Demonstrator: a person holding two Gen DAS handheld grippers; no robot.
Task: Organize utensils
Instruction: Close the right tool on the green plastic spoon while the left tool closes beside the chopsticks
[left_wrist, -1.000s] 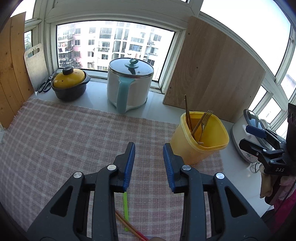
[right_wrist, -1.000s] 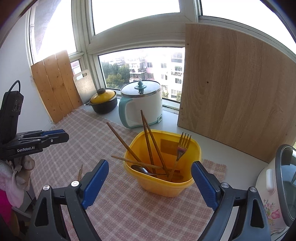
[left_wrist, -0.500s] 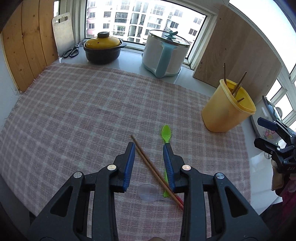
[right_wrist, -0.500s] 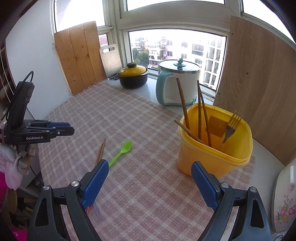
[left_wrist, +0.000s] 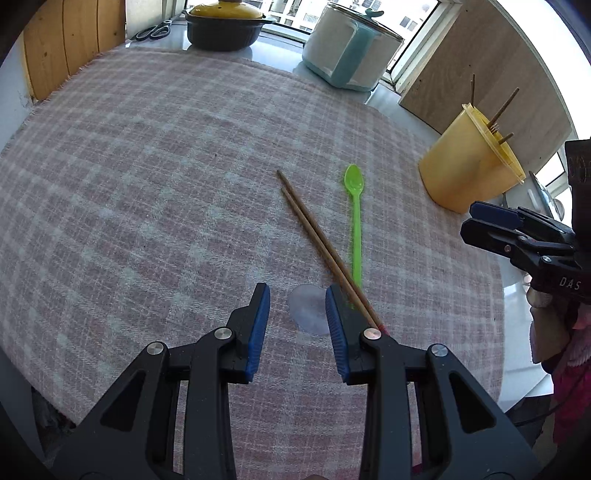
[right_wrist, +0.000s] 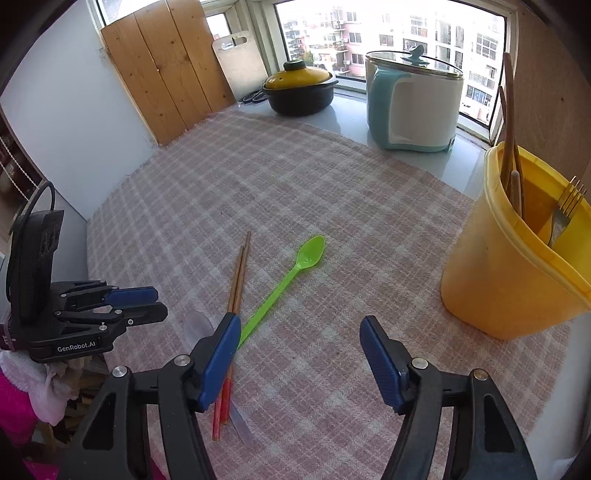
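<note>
Your left gripper (left_wrist: 297, 308) gapes empty over the clear spoon (left_wrist: 309, 314); right gripper (right_wrist: 299, 332) is closing on nothing. Straddle the spoon squarely near the worktop's front edge.

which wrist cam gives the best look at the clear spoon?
Right wrist. It shows the clear spoon nearly end to end: bowl left of the chopsticks, handle running under them toward the camera. In the left wrist view only the bowl is visible, between the left gripper's fingers; the handle is hidden.
</note>
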